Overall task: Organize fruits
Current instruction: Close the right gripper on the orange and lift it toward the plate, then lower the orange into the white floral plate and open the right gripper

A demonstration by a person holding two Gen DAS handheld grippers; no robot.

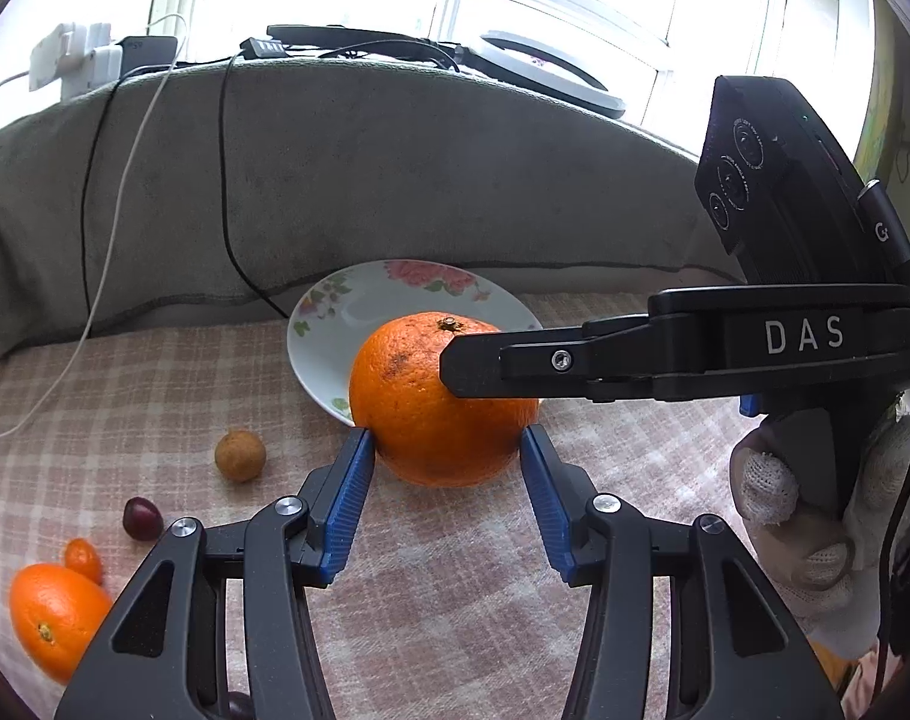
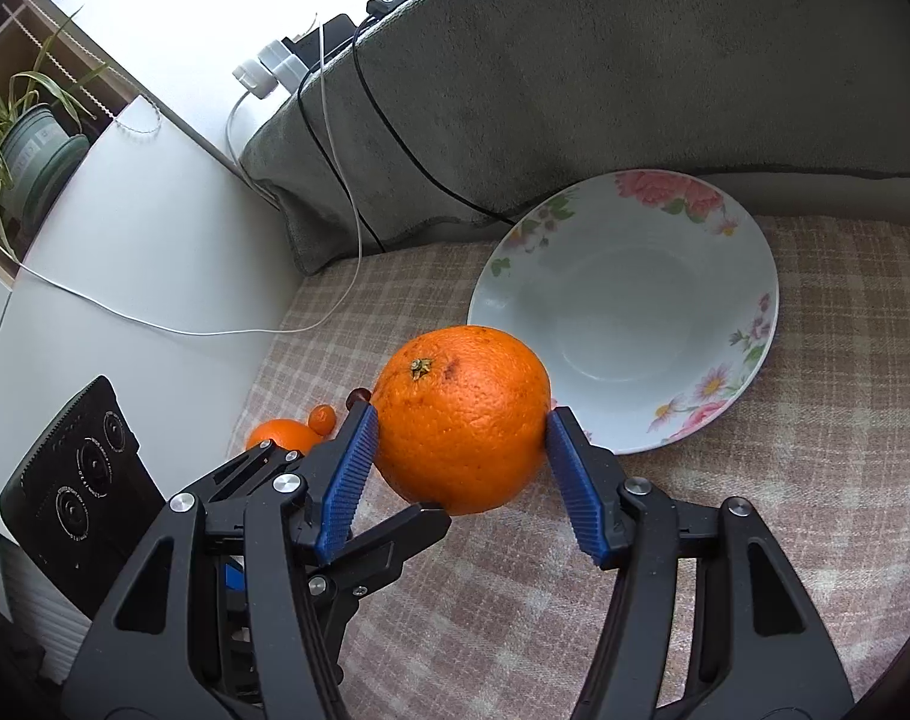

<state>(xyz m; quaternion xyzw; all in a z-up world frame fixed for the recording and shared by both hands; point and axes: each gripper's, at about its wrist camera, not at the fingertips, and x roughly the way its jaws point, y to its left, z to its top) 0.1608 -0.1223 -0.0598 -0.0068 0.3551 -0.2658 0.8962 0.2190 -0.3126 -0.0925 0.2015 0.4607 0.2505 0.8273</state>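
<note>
A large orange [image 1: 437, 402] [image 2: 461, 417] sits on the checked cloth just in front of a white floral plate [image 1: 359, 300] [image 2: 629, 312]. Both grippers close around it from different sides. My left gripper [image 1: 447, 441] has its blue pads touching the orange's lower sides. My right gripper [image 2: 461, 420] has its blue pads against both flanks of the orange; its finger also crosses the left wrist view [image 1: 515, 363]. The plate holds no fruit.
In the left wrist view a brown longan [image 1: 240, 455], a dark cherry [image 1: 143, 519], a kumquat [image 1: 83, 560] and a second orange [image 1: 56, 615] lie to the left. A grey sofa back [image 1: 395, 180] with cables rises behind. A white cabinet [image 2: 125, 252] stands at left.
</note>
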